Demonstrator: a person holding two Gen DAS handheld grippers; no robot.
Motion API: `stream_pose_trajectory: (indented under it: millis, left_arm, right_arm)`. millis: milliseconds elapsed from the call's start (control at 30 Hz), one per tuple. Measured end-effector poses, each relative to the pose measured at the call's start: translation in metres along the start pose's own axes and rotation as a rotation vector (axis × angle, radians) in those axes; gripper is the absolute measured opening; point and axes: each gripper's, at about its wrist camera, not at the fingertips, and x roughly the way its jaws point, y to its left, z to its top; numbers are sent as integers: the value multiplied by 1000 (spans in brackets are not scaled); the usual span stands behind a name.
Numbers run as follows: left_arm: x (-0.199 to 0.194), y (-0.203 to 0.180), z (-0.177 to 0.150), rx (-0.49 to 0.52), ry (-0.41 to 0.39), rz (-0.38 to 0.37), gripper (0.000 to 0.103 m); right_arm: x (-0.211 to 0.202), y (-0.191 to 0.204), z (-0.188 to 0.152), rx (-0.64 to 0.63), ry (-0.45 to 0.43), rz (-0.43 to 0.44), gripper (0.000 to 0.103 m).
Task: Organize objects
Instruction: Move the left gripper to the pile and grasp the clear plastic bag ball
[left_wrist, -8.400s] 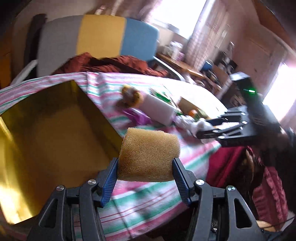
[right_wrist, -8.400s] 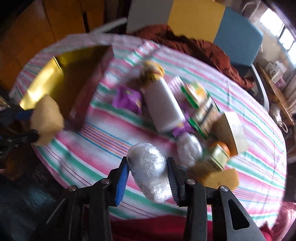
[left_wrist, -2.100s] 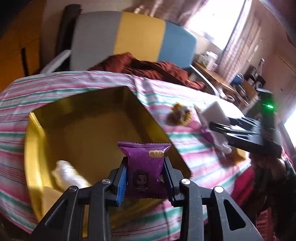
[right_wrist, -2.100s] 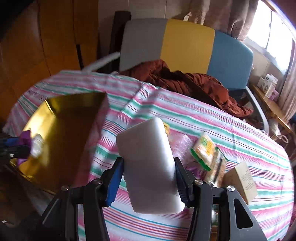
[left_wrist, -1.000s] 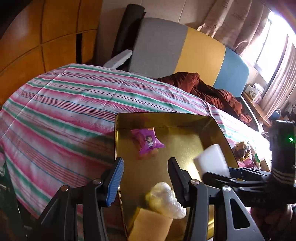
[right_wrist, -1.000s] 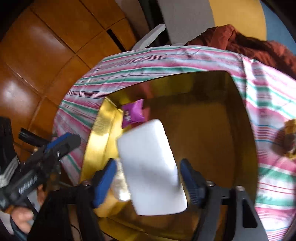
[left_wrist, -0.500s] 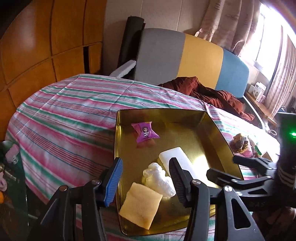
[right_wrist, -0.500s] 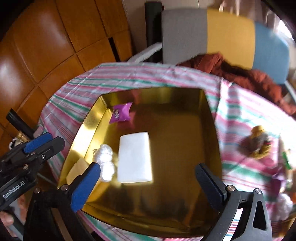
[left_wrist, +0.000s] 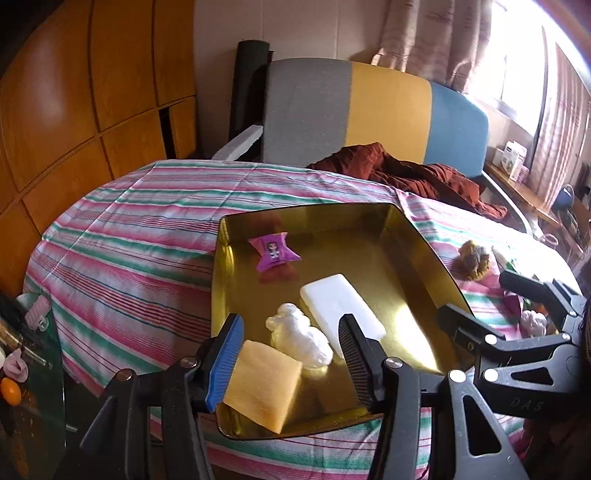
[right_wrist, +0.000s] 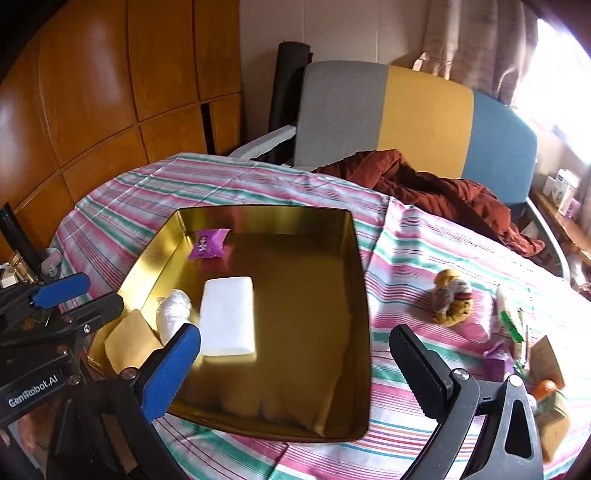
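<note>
A gold tin tray lies on the striped tablecloth. In it are a purple snack packet, a white block, a plastic-wrapped white lump and a yellow sponge. My left gripper hangs open above the tray's near end, holding nothing. The right wrist view shows the same tray, packet, block, lump and sponge. My right gripper is wide open and empty over the tray's near right side.
Right of the tray lie a yellow-brown plush item, a purple packet, green packets and a small box. A grey, yellow and blue chair with a red cloth stands behind. A glass side table is at the left.
The right gripper carried the white block over the tray, let it go and pulled back open. The left gripper dropped the purple packet in the tray and drew back, open.
</note>
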Motion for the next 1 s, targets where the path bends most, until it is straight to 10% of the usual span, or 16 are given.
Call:
stream_pose_trajectory:
  millis: [633,1000]
  left_arm:
    - [5,-55,-7,120,42,-142,54]
    - [9,-115,-11,255,81,-268,54]
  right_arm:
    - [-20,-78,-37,149,29,-135,103]
    - [-69,-200,-67,388,25,-327,103]
